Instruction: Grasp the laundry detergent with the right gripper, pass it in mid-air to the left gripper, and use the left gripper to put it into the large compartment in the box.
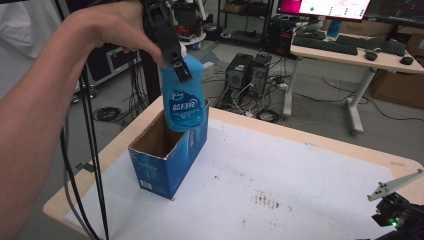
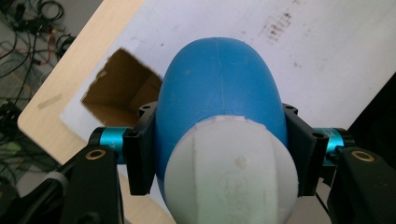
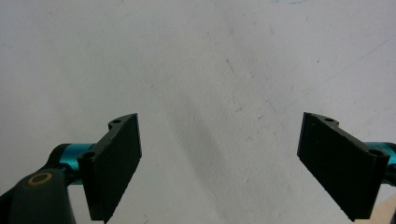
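My left gripper (image 1: 172, 52) clamps the blue bottle (image 1: 184, 97) near its cap, hanging it upright, base just inside the open box (image 1: 167, 155) by the table's (image 1: 300, 195) left edge, probably for straight passage. Right gripper (image 3: 219, 163) idles wide open, empty, over bare table.

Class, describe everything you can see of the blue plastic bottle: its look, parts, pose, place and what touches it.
The blue plastic bottle with a white cap looks smooth and glossy, with a rounded shoulder and a label of white characters on its front. It hangs upright, its base dipping into the open top of the blue cardboard box on the white-covered table. The left gripper is clamped on its upper part, black fingers pressing both sides just below the cap.
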Tool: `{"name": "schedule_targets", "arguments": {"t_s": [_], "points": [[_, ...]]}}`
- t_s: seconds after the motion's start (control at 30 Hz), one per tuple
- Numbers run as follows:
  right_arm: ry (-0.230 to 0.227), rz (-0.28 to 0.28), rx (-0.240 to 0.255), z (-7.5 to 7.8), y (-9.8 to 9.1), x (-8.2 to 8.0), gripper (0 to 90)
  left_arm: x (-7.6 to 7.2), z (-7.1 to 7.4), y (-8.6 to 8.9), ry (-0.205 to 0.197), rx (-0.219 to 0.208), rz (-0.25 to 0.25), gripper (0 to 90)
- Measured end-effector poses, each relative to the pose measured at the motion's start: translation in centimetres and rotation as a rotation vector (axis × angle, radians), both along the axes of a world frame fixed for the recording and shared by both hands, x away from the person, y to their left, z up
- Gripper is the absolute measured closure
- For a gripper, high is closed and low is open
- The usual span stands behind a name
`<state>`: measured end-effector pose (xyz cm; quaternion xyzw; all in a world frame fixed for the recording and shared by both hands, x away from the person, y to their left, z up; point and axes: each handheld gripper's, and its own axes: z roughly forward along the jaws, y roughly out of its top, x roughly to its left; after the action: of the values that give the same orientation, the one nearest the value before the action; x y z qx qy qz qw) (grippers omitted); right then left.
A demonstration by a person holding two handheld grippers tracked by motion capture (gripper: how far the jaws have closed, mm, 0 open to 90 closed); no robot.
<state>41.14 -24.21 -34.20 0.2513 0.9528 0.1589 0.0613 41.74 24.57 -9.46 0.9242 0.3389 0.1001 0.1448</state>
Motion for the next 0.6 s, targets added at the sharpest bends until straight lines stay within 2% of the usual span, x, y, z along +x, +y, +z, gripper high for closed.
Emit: {"name": "schedule_targets", "arguments": {"t_s": [0.13,0.33,0.43,0.5,0.6], "points": [[-0.004,-0.007,0.001,0.1,0.2,-0.1,12.9,-0.3,-0.5,1.3,0.015,0.054,0.055,38.3],[0.002,-0.011,-0.014,-0.3,0.3,0.1,12.9,-0.5,-1.2,2.1,0.030,0.079,0.098,38.3],[0.006,-0.008,-0.015,-0.5,0.4,0.1,12.9,-0.5,-1.7,2.4,0.041,0.080,0.109,38.2],[0.005,-0.006,-0.018,-0.5,0.5,0.0,12.9,-0.4,-2.0,2.7,0.045,0.057,0.120,38.3],[0.003,-0.002,-0.020,-0.6,0.6,0.0,12.9,-0.5,-2.3,2.7,0.048,0.048,0.118,38.3]]}}
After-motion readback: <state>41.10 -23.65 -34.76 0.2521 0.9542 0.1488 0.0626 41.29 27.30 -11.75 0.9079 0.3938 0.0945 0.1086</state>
